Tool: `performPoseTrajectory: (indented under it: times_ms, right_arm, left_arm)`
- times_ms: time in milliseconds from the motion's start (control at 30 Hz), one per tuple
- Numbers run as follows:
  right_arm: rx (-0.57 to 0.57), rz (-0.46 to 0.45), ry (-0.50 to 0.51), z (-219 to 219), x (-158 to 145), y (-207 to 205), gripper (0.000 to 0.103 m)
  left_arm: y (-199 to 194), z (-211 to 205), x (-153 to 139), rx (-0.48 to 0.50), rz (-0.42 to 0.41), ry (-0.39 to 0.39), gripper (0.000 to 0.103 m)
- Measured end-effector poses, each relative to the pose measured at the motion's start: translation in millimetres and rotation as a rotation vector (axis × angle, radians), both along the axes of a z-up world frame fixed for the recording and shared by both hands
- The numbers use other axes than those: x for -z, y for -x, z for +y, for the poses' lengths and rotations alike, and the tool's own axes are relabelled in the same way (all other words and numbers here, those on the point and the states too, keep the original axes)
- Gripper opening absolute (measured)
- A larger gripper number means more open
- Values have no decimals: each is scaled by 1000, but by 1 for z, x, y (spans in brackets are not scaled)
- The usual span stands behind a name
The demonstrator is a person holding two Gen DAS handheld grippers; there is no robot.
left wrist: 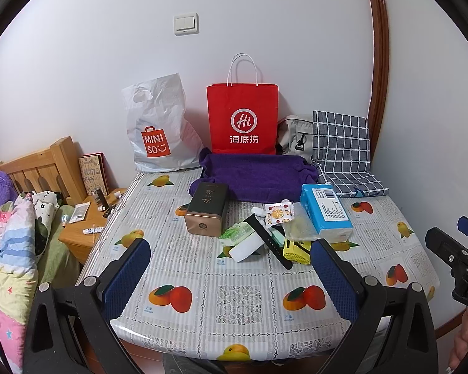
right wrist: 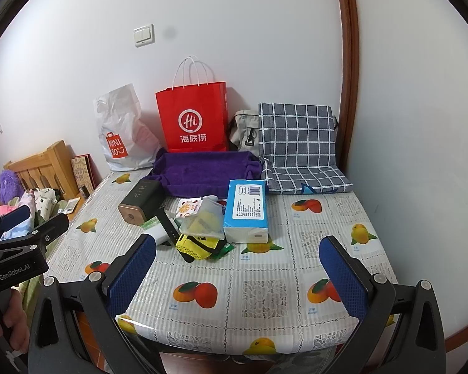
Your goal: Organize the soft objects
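Observation:
A purple cloth tray (left wrist: 259, 174) (right wrist: 202, 171) lies at the back of the table. In front of it lies a blue tissue pack (left wrist: 326, 212) (right wrist: 248, 210), a green wet-wipe pack (left wrist: 235, 233), a yellow pouch (left wrist: 296, 251) (right wrist: 196, 244), a fruit-print packet (left wrist: 279, 213) (right wrist: 188, 207) and a clear bag (right wrist: 204, 221). A checked cushion (left wrist: 343, 152) (right wrist: 299, 146) sits at the back right. My left gripper (left wrist: 231, 268) is open and empty above the table's front edge. My right gripper (right wrist: 238, 265) is open and empty, also at the front edge.
A dark tin box (left wrist: 206, 208) (right wrist: 140, 201), a black strap (left wrist: 268, 237) and a white block (left wrist: 246, 247) lie in the pile. A red paper bag (left wrist: 242, 118) (right wrist: 195, 118), a white plastic bag (left wrist: 159, 131) and a grey bag (right wrist: 243, 131) stand against the wall. A bed and nightstand (left wrist: 84, 230) are left.

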State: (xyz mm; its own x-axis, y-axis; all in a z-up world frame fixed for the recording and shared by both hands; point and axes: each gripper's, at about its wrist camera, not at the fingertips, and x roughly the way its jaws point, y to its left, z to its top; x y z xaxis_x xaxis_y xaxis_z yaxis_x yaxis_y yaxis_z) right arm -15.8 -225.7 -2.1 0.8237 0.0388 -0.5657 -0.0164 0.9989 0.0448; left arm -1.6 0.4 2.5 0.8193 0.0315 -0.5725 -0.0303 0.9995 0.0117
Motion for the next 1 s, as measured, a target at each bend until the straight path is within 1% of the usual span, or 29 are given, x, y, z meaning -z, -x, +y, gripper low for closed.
performPoseTrajectory:
  times_ms: [367,567,767,1000]
  right_arm:
    - [-4,-9,3,-1,-2,-1,103]
    - [-12,-5,1,-2,4,-8,103]
    - [-19,31,-11,-4,25,-27,103]
    - [-29,84,-10,-2,62,-67,103]
  left_arm:
    - [-1,-2,1,5,1,0,103]
    - [-8,0,9,9,26,2,103]
    - [-33,6,33,15,66,13,103]
    - [-65,18,73,-5,149,26,103]
